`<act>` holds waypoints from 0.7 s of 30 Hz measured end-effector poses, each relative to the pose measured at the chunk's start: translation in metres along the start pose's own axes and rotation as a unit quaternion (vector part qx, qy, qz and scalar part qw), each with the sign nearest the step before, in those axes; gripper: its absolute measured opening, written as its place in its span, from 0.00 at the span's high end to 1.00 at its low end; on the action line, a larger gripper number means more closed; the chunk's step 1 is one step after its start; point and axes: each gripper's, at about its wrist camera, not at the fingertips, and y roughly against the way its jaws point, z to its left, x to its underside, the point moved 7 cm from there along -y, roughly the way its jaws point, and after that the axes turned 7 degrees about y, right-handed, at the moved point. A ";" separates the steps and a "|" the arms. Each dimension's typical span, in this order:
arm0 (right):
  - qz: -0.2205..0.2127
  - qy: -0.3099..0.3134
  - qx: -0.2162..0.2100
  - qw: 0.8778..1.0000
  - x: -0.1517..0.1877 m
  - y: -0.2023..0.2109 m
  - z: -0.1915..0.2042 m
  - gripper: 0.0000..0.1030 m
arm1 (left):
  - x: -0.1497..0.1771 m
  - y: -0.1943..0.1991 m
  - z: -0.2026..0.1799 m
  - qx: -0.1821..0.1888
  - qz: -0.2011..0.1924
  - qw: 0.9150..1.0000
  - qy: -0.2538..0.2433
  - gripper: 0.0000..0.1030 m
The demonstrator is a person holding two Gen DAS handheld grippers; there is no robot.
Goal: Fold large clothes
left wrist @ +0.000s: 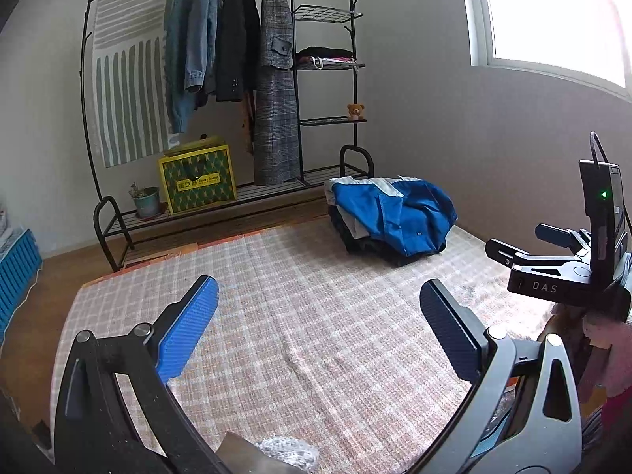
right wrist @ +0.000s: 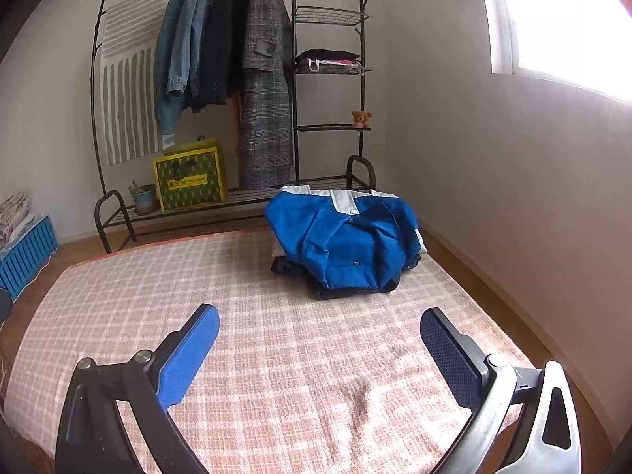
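A folded blue and white jacket (left wrist: 399, 213) lies on top of a small pile of dark folded clothes at the far right corner of the pink checked blanket (left wrist: 316, 316); it also shows in the right wrist view (right wrist: 347, 237). My left gripper (left wrist: 319, 296) is open and empty, held above the blanket's middle. My right gripper (right wrist: 320, 328) is open and empty, short of the pile; its body shows at the right edge of the left wrist view (left wrist: 561, 272).
A black clothes rack (left wrist: 221, 79) with hanging coats, shelves with folded clothes, a yellow box (left wrist: 197, 177), a potted plant (left wrist: 146, 201) and a toy bear (left wrist: 355, 111) stands at the back wall. A blue crate (left wrist: 15, 268) is left. A window is right.
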 end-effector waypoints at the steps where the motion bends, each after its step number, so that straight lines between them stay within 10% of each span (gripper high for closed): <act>1: 0.000 0.000 0.001 1.000 0.000 0.000 0.000 0.00 | 0.000 0.000 0.000 0.000 -0.001 1.000 -0.001 0.00; 21: 0.013 -0.010 -0.009 1.000 0.004 -0.010 0.001 0.00 | 0.001 0.002 -0.007 0.009 0.003 1.000 -0.001 0.00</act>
